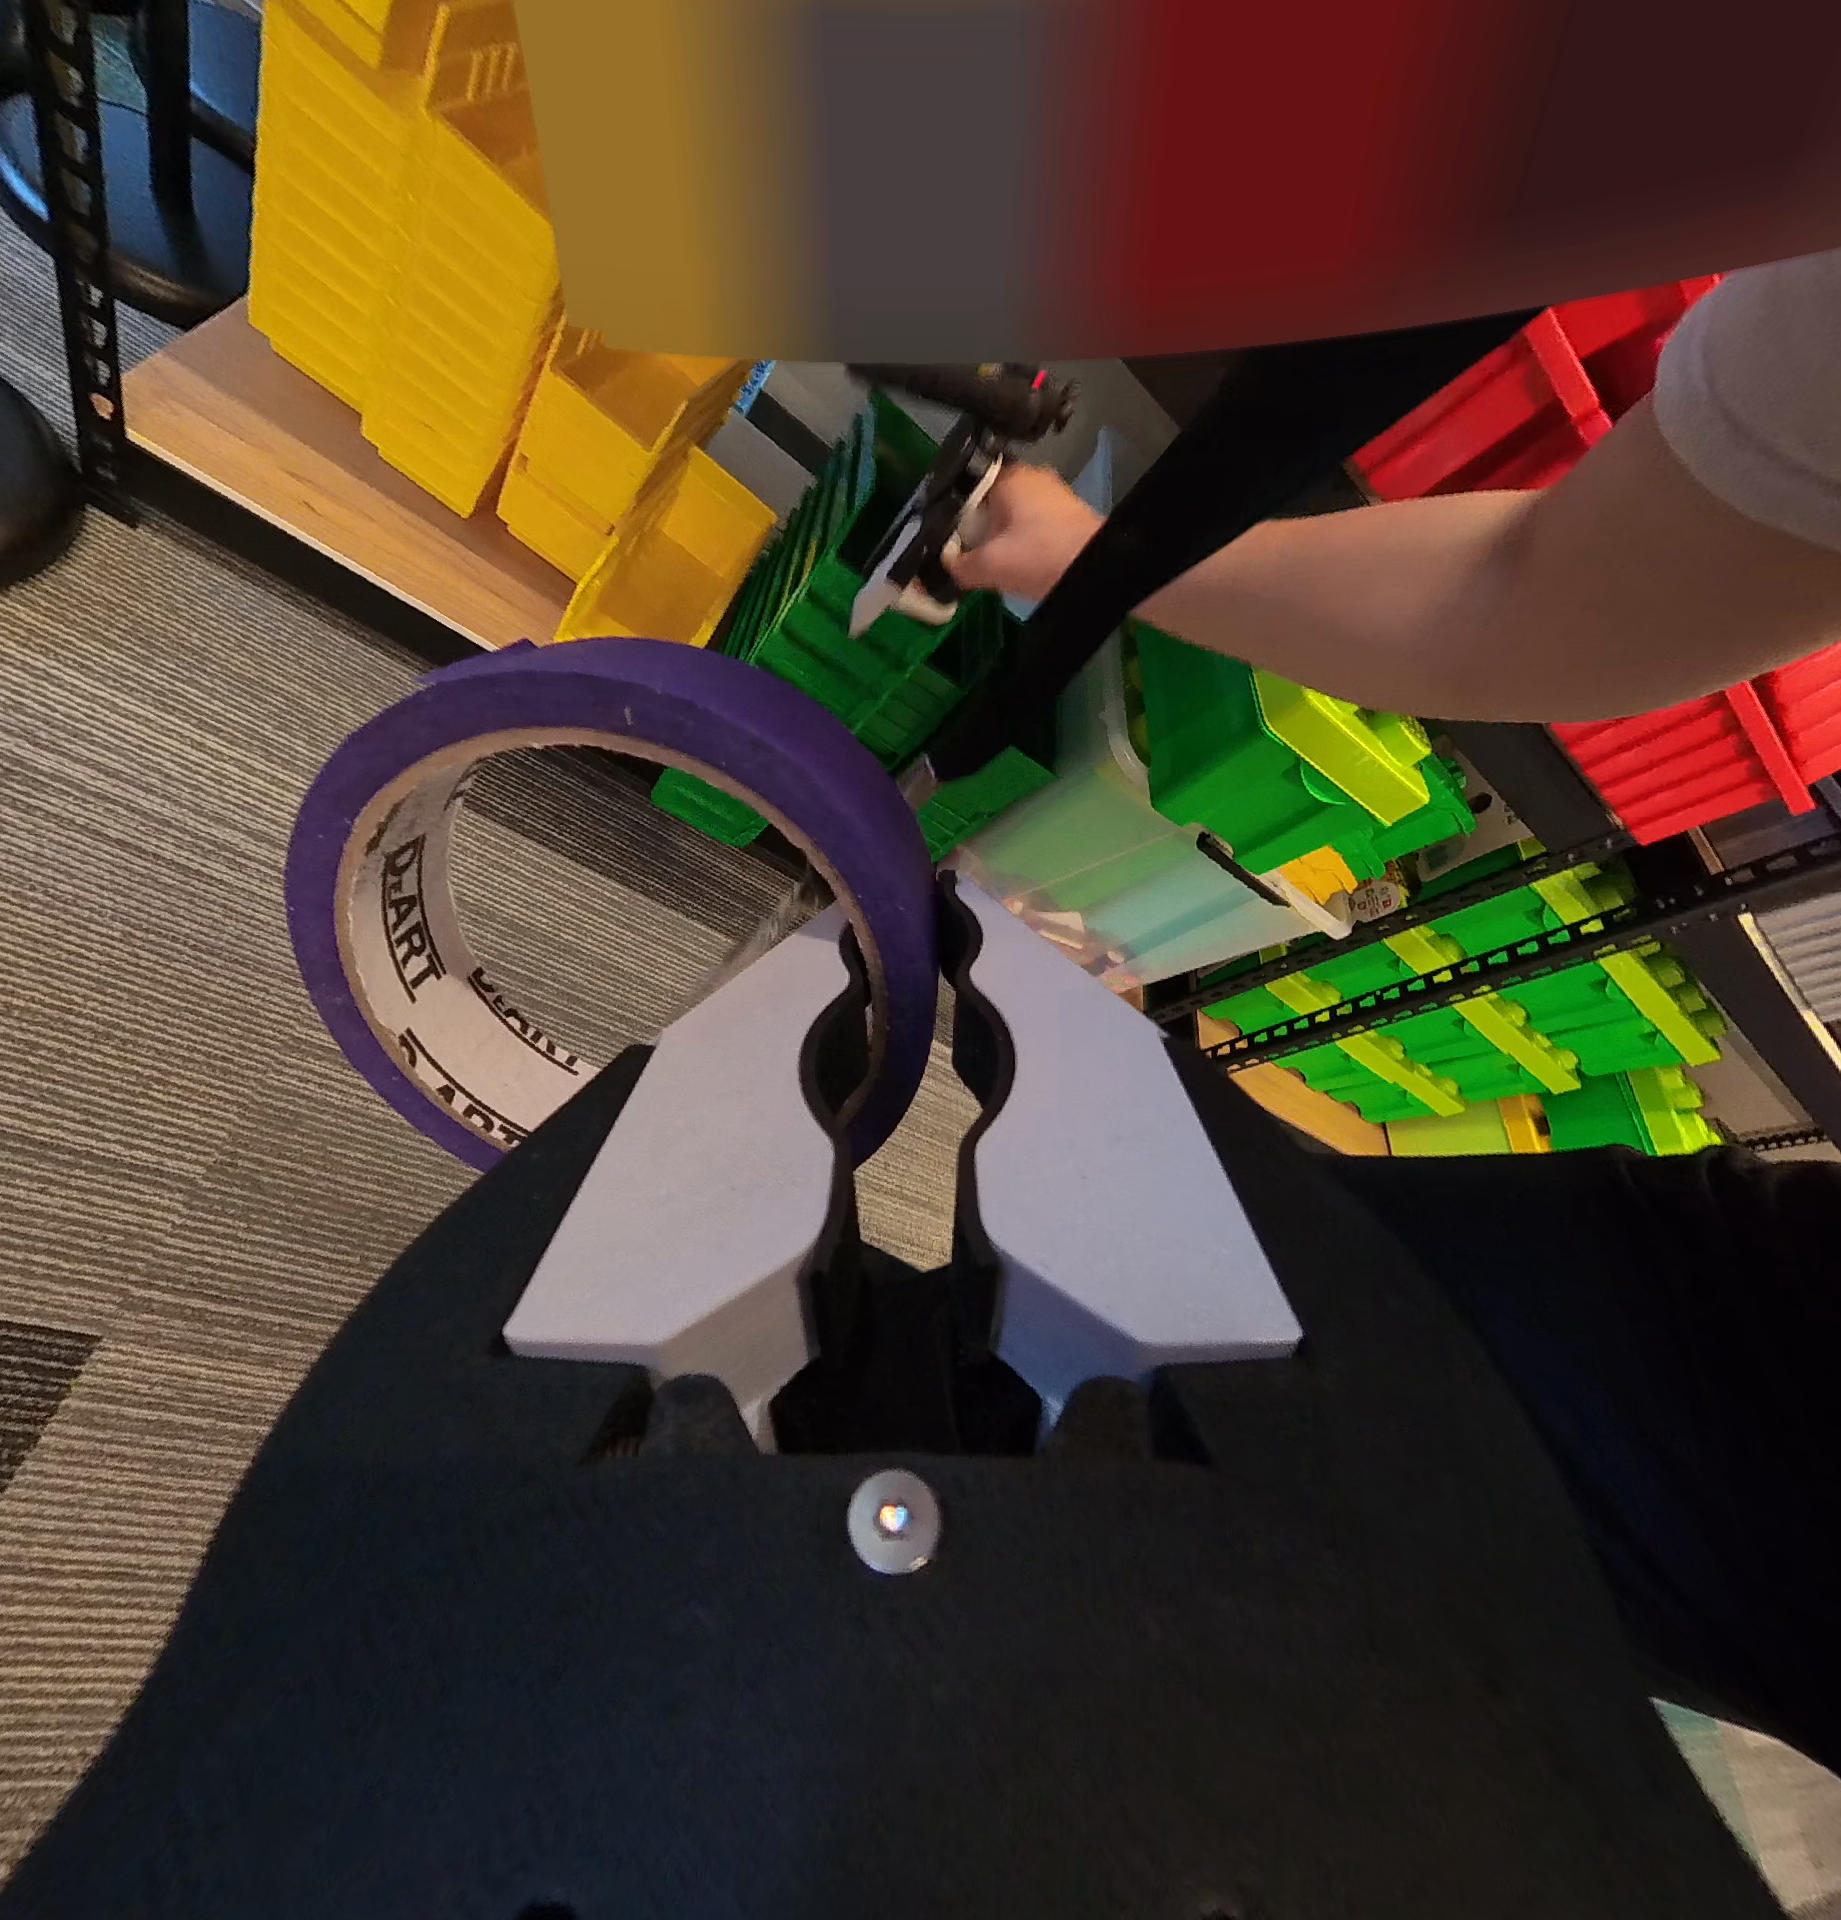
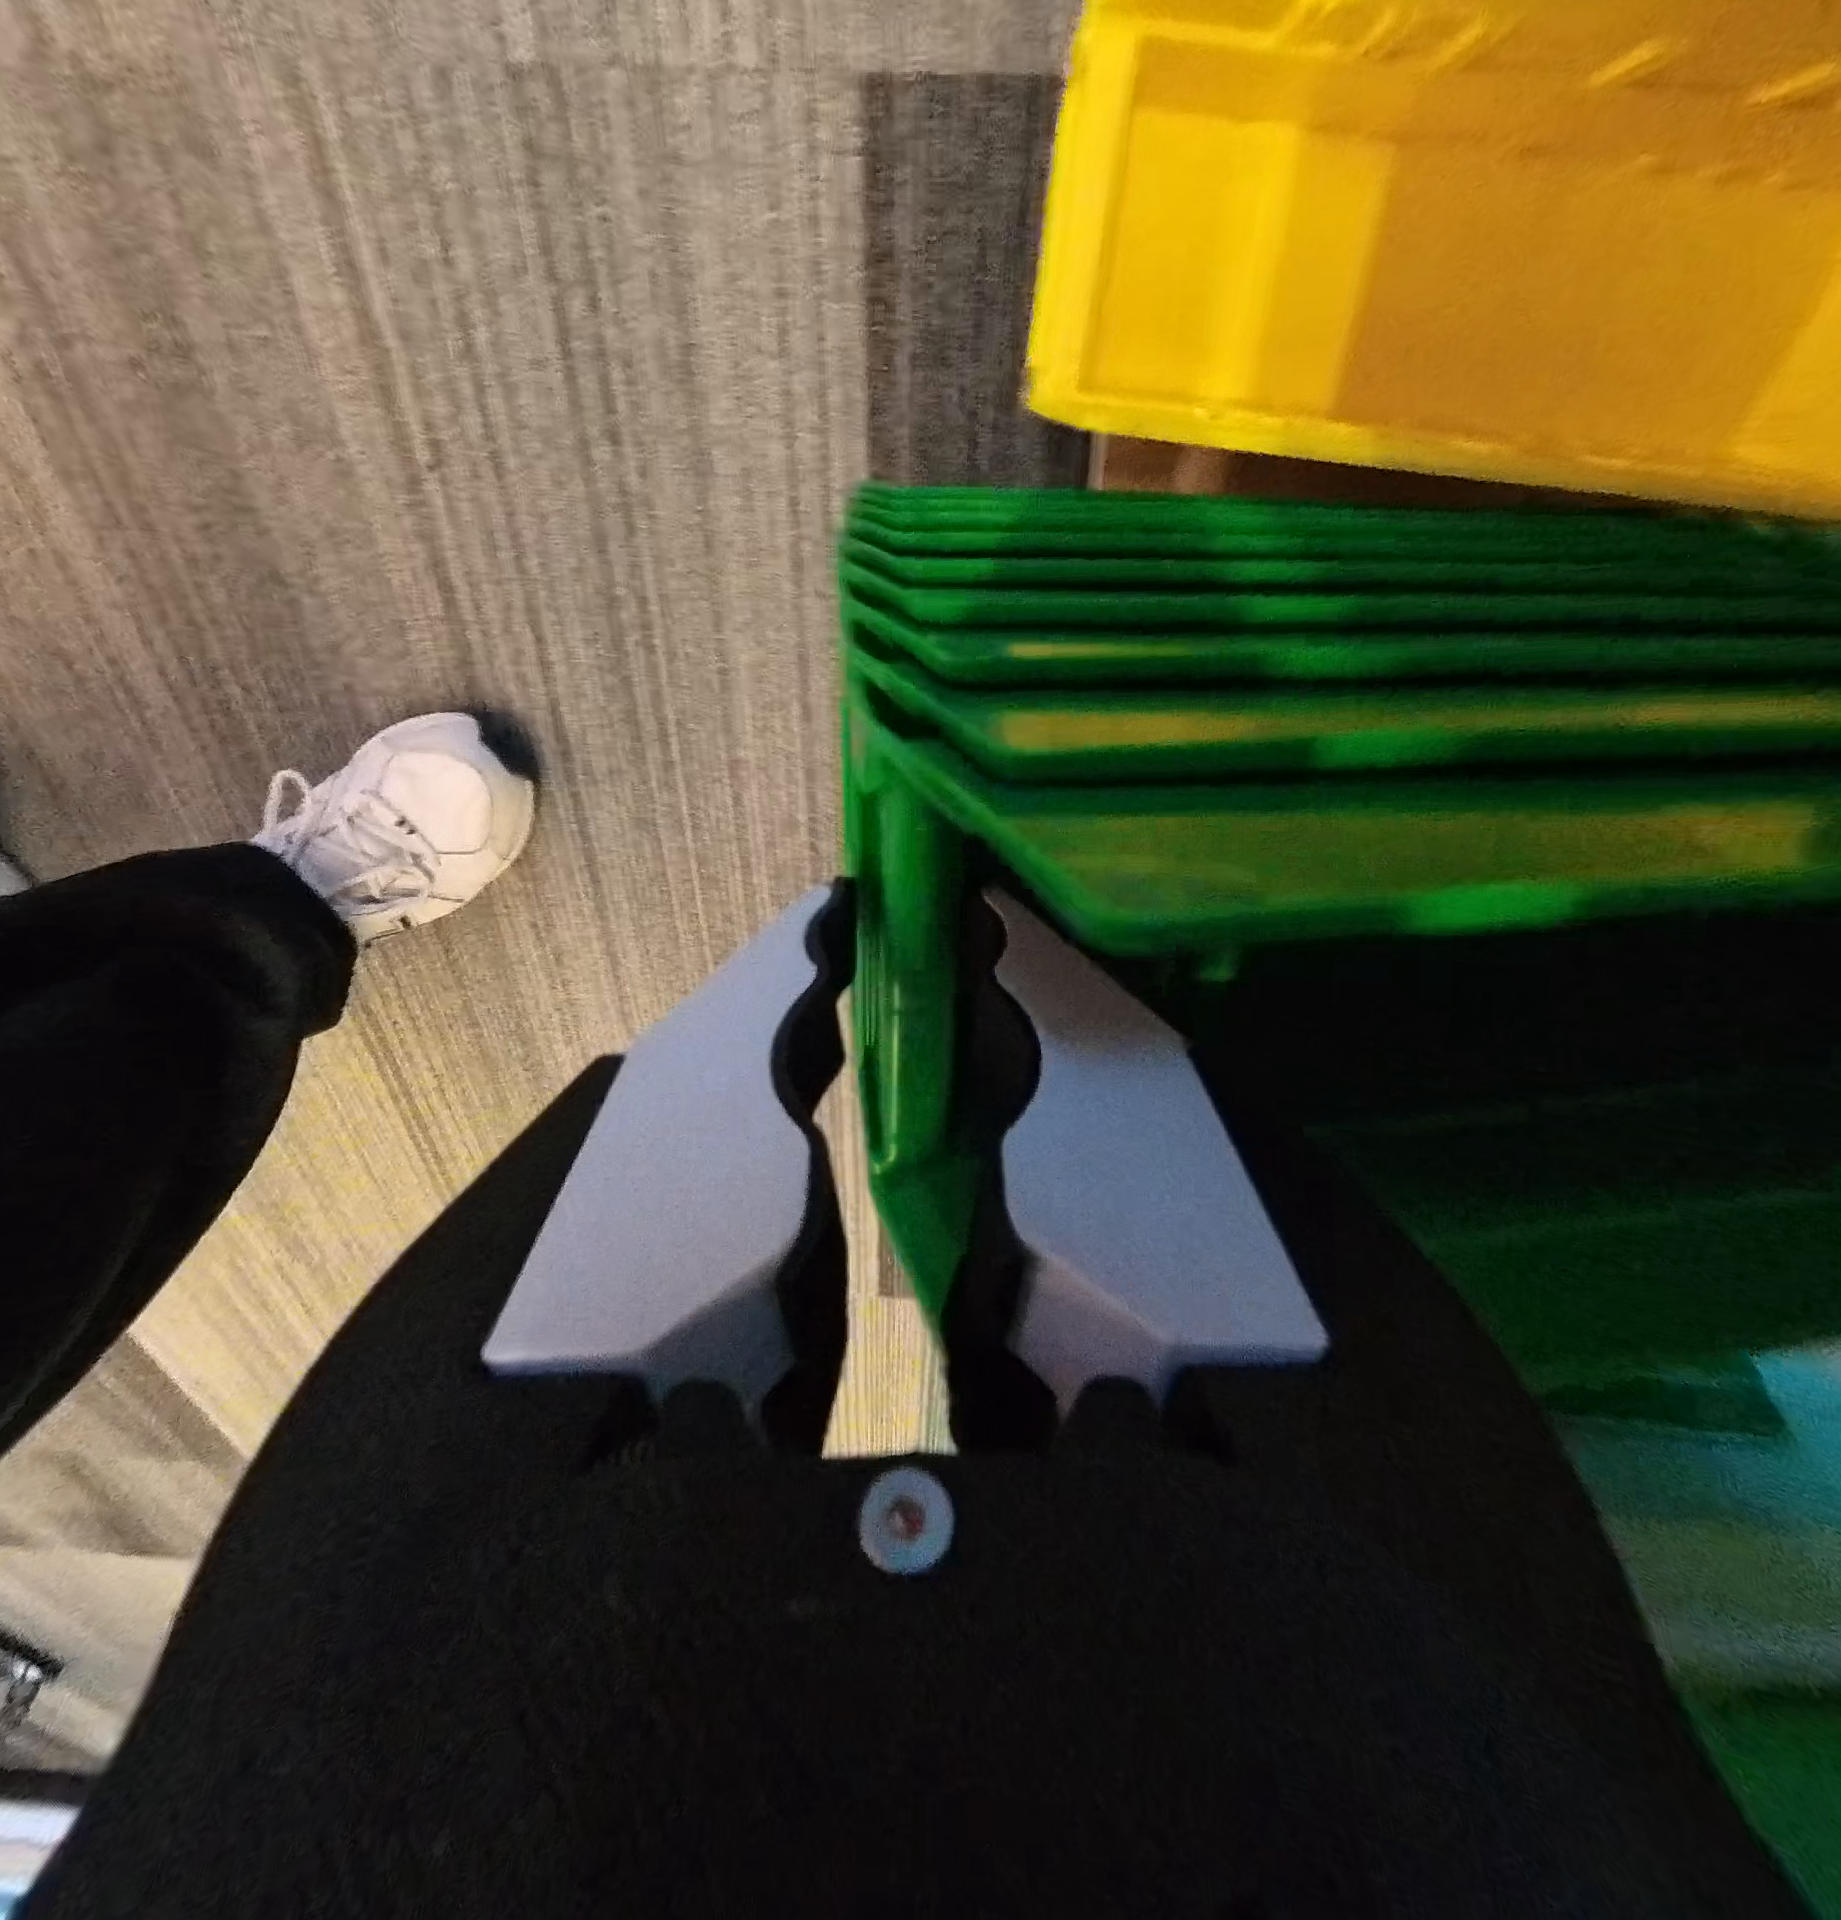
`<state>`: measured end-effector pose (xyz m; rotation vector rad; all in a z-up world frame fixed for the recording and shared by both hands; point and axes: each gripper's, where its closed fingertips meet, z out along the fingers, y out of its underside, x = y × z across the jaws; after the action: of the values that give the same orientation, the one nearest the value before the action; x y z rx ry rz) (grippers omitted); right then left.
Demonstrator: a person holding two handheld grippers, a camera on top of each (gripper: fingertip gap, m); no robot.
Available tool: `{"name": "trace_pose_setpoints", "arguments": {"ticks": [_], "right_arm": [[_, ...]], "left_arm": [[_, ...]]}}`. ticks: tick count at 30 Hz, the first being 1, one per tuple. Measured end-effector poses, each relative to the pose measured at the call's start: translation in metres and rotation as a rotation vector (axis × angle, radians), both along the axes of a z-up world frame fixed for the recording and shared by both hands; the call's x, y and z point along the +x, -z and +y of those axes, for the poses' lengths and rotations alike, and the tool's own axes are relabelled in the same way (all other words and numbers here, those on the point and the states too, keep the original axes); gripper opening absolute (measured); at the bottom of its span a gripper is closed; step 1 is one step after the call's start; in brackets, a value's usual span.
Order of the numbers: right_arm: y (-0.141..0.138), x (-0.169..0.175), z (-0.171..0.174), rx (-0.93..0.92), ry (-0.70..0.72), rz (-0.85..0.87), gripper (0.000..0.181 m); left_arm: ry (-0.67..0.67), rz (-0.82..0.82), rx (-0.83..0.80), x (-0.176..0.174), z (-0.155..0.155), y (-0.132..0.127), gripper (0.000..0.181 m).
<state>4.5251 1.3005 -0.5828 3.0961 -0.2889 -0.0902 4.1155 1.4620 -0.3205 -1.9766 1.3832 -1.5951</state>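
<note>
My left gripper [image 1: 903, 914] is shut on a roll of purple tape [image 1: 542, 717] and holds it by its right wall in the air above the carpet. The roll stands upright, its white core facing left. My right gripper [image 2: 908, 904] is shut on the side wall of a green bin [image 2: 911, 1039], the nearest of a nested stack of green bins [image 2: 1363, 665]. In the left wrist view the right gripper [image 1: 921, 551] shows farther off at the green bins [image 1: 854, 644], held by a person's hand.
Yellow bins [image 1: 407, 291] stack on a wooden shelf [image 1: 303, 478] of a black metal rack. Red bins [image 1: 1705, 727] and green-lidded boxes [image 1: 1311, 769] sit to the right. A yellow bin [image 2: 1467, 229] lies above the green stack. A person's leg and white shoe [image 2: 417, 821] stand on grey carpet.
</note>
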Motion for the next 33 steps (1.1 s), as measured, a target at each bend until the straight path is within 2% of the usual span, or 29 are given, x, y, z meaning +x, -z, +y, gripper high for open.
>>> {"name": "trace_pose_setpoints", "arguments": {"ticks": [4,8,12,14,16,18,22,23,26,27,30,33], "right_arm": [[0.034,-0.006,0.010,-0.006,-0.035,-0.008,0.017],[0.036,-0.009,0.009,0.090,0.036,0.002,0.017],[-0.003,-0.005,0.025,0.359,0.268,0.071,0.028],[-0.024,0.009,0.034,0.489,0.421,0.090,0.029],[-0.034,0.034,0.034,0.548,0.618,0.043,0.028],[-0.034,0.057,0.025,0.533,0.821,-0.014,0.029],[-0.034,0.086,0.038,0.601,1.051,-0.038,0.031],[-0.028,0.092,0.036,0.570,1.089,-0.055,0.034],[0.000,0.098,0.026,0.384,1.138,-0.028,0.034],[0.007,0.100,0.024,0.345,1.163,-0.010,0.028],[0.010,0.105,0.026,0.340,1.257,0.015,0.018],[0.006,0.105,0.019,0.313,1.208,-0.062,0.012]], "left_arm": [[-0.005,0.000,0.000,0.004,0.003,0.004,0.007],[-0.013,-0.005,-0.008,0.005,0.004,0.000,0.007],[-0.012,-0.007,-0.022,0.004,0.000,0.001,0.007],[-0.013,-0.013,-0.028,0.006,0.000,0.000,0.007],[-0.013,-0.023,-0.028,0.008,-0.001,-0.003,0.006],[-0.009,-0.028,-0.025,0.009,-0.001,-0.005,0.007],[0.006,-0.023,-0.020,0.008,-0.003,-0.006,0.007],[0.008,-0.020,-0.019,0.007,-0.004,-0.005,0.007],[0.007,-0.016,-0.019,0.003,-0.004,-0.006,0.007],[0.006,-0.016,-0.019,0.002,-0.004,-0.007,0.007],[-0.001,-0.012,-0.021,-0.003,-0.004,-0.006,0.007],[-0.020,-0.015,-0.030,-0.006,-0.004,-0.007,0.007]]}}
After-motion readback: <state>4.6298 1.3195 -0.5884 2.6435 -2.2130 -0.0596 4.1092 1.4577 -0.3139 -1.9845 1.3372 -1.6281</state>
